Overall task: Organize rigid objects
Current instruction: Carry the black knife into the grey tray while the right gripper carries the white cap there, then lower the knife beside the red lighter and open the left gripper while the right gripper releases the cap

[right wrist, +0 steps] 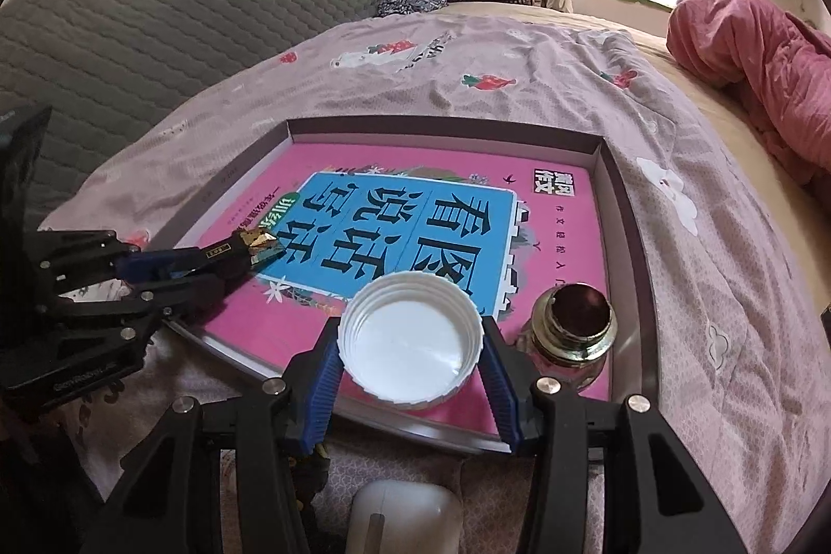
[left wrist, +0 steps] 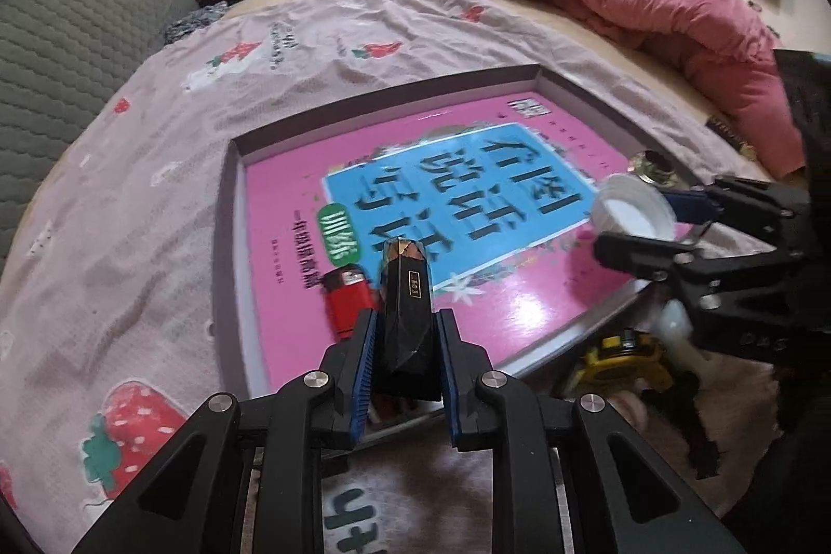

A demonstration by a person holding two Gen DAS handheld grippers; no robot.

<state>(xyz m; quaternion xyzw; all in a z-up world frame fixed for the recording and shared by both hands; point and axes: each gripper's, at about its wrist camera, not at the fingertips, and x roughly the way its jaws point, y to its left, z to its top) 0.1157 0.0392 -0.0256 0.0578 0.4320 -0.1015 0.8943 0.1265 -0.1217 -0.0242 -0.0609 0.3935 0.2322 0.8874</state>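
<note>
Black faceted lipstick (left wrist: pixel 407 310): clamped in closed left gripper (left wrist: pixel 405 349). White cap (right wrist: pixel 410 338): pinched between half-spread jaws of right gripper (right wrist: pixel 410 346). Both over tray (right wrist: pixel 620 211). Already in: red lighter (left wrist: pixel 347 299), glass jar (right wrist: pixel 571 330). Outstanding: yellow tape measure (left wrist: pixel 623 359), white mouse (right wrist: pixel 405 517), behind jaws.

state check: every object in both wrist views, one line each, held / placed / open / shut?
left gripper: shut on black faceted tube
right gripper: shut on white cap, open side up
red lighter: lying in tray on book
glass jar: upright in tray, uncapped
pink book: flat in tray
tray: on bedsheet
</note>
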